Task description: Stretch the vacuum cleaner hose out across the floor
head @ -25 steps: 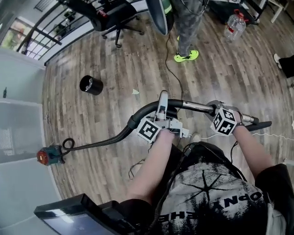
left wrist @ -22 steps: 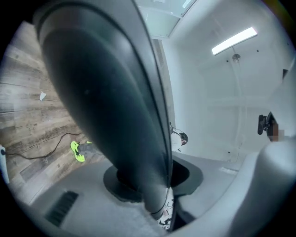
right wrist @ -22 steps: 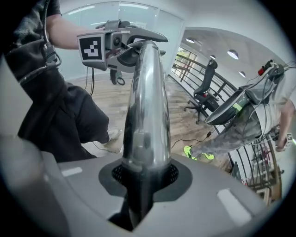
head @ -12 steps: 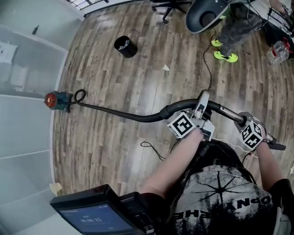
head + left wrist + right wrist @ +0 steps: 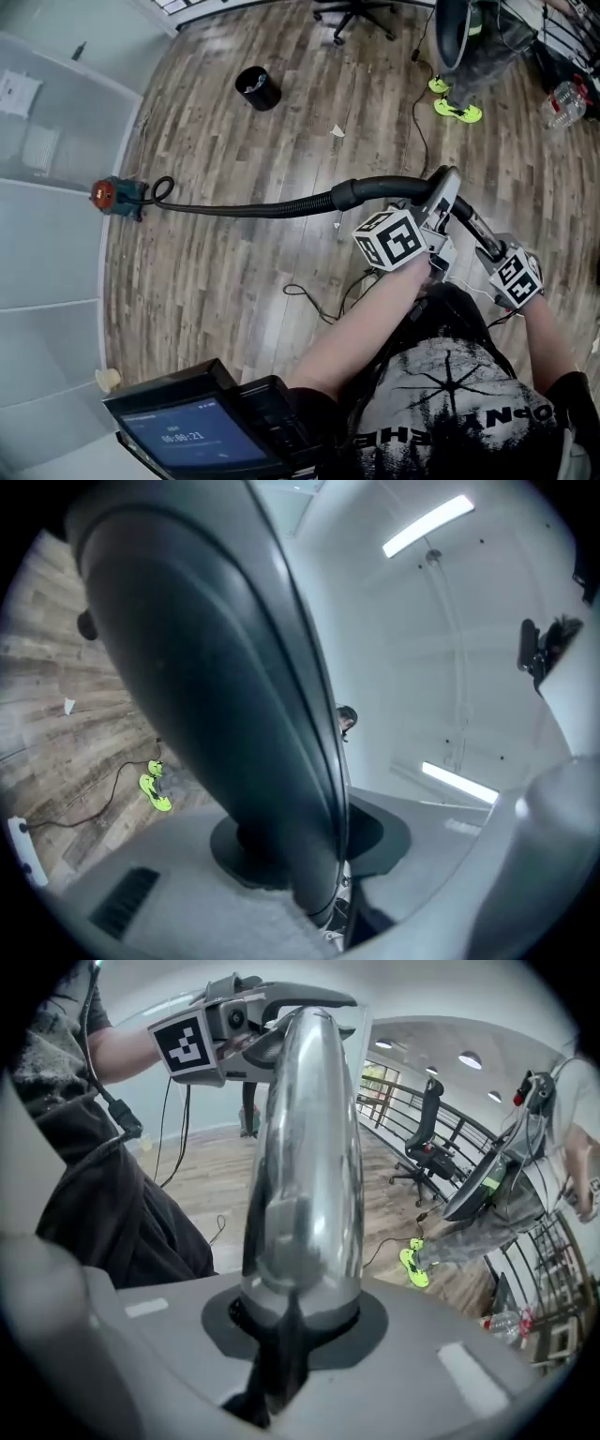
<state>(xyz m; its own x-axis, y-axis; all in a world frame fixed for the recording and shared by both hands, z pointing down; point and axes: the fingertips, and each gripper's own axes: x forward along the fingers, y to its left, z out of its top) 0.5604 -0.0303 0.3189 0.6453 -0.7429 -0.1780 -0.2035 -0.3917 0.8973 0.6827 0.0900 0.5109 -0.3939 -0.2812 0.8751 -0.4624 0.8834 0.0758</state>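
2 pinches: left gripper (image 5: 444, 190) on black handle (image 5: 380, 190), right gripper's (image 5: 489, 248) just-closing jaws on chrome wand (image 5: 309, 1147); vacuum cleaner (image 5: 116, 197) may be toppled by overstretched hose (image 5: 262, 208).

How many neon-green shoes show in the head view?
2. One shoe on the floor at top right; the other just up-left of it. More could be hidden outside the frame.
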